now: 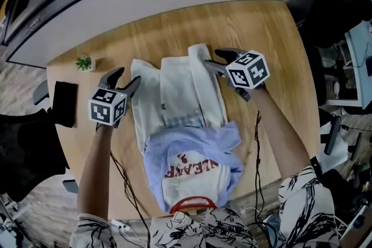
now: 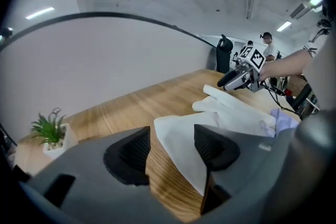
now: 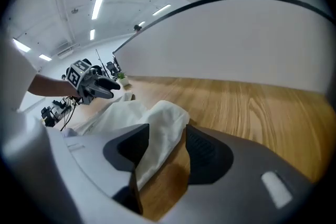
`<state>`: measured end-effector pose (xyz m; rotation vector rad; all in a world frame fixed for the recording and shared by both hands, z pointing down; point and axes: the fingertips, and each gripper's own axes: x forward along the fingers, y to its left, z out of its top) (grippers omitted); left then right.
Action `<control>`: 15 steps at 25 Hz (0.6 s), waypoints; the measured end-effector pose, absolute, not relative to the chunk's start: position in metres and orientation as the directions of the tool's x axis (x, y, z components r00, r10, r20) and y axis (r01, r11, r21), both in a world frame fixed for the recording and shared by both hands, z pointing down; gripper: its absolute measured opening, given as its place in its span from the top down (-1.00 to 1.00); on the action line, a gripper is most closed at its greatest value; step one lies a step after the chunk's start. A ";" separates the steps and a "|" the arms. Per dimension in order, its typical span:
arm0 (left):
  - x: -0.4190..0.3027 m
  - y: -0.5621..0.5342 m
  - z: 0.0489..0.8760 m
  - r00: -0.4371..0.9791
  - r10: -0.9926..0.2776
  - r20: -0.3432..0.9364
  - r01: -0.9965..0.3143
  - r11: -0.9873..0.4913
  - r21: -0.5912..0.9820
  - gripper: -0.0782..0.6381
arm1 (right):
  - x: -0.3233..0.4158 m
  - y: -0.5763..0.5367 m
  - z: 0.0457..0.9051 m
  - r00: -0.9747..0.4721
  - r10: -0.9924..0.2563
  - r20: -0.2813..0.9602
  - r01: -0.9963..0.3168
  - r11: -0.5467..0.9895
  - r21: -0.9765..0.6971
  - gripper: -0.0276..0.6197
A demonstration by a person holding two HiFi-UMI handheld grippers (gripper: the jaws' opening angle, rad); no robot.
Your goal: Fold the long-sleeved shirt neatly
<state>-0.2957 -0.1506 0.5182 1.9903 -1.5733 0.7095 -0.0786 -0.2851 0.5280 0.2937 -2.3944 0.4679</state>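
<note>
Though bunched at the near end, lies lengthwise on the wooden table (image 1: 261, 32): long-sleeved shirt (image 1: 186, 101), white, with blue cloth and red print toward the person. At its far left corner, left gripper (image 1: 129, 75), jaws at middling width, white edge lying between them, not pinched. At the far right corner, right gripper (image 1: 212, 58), jaws likewise half apart, a fold of white cloth against one pad, a gap at the other. Small potted plant (image 1: 85, 63) near the table's left edge.
</note>
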 end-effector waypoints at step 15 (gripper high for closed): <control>-0.297 -0.176 0.557 0.202 -0.654 0.729 -0.969 -0.244 0.049 0.71 | -0.094 -0.301 0.556 -0.697 -0.066 0.714 -0.329 0.914 -0.237 0.84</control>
